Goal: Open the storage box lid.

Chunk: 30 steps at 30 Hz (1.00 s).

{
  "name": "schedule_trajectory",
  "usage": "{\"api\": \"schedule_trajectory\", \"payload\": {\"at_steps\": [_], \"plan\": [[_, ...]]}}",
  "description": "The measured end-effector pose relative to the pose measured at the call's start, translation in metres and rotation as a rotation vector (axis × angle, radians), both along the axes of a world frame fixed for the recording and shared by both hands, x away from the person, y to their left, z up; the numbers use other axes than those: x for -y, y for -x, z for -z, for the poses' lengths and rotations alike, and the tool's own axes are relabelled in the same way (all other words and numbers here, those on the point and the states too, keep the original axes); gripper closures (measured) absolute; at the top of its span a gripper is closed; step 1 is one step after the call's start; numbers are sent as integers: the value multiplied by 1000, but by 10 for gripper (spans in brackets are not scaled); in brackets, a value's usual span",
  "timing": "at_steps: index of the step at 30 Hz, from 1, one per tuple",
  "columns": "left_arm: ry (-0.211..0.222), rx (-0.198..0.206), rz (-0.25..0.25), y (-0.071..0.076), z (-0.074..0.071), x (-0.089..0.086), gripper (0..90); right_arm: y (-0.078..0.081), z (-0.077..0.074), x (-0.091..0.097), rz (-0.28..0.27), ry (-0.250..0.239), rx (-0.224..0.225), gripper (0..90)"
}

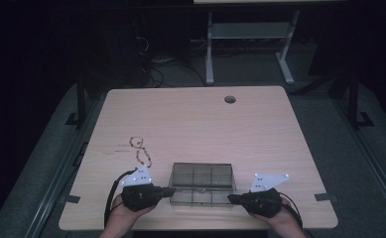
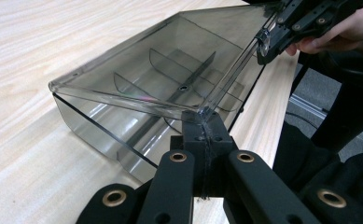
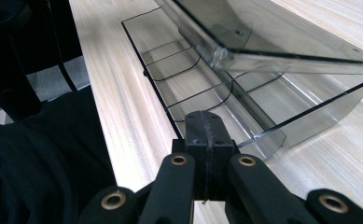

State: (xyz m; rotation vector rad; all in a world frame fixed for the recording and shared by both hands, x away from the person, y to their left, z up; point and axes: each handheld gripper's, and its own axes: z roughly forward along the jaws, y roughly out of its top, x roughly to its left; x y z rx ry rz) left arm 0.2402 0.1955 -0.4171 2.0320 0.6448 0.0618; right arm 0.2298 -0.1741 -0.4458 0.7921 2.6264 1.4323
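Organizer box (image 1: 202, 182), smoked clear plastic, lid raised at near edge: left gripper (image 1: 169, 191) clenched on lid's left corner, right gripper (image 1: 231, 198) clenched empty beside right corner; one-sided hold risks lid twisting or slipping shut.

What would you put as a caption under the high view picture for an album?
Two hand-held grippers, left and right, flank a clear compartment box on a wooden table, beaded string nearby.

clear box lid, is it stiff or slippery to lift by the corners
Probably stiff: the lid keeps a straight front edge, raised off the box. Likely slippery, being smooth and glossy. The shut left gripper meets only its corner, so it might slip.
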Motion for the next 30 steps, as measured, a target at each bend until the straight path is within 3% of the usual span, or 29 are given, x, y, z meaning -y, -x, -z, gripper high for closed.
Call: {"api": "schedule_trajectory", "payload": {"at_steps": [30], "plan": [[33, 47, -23, -23, -19, 3, 899, -1, 0, -2, 2, 3, -1, 900]]}}
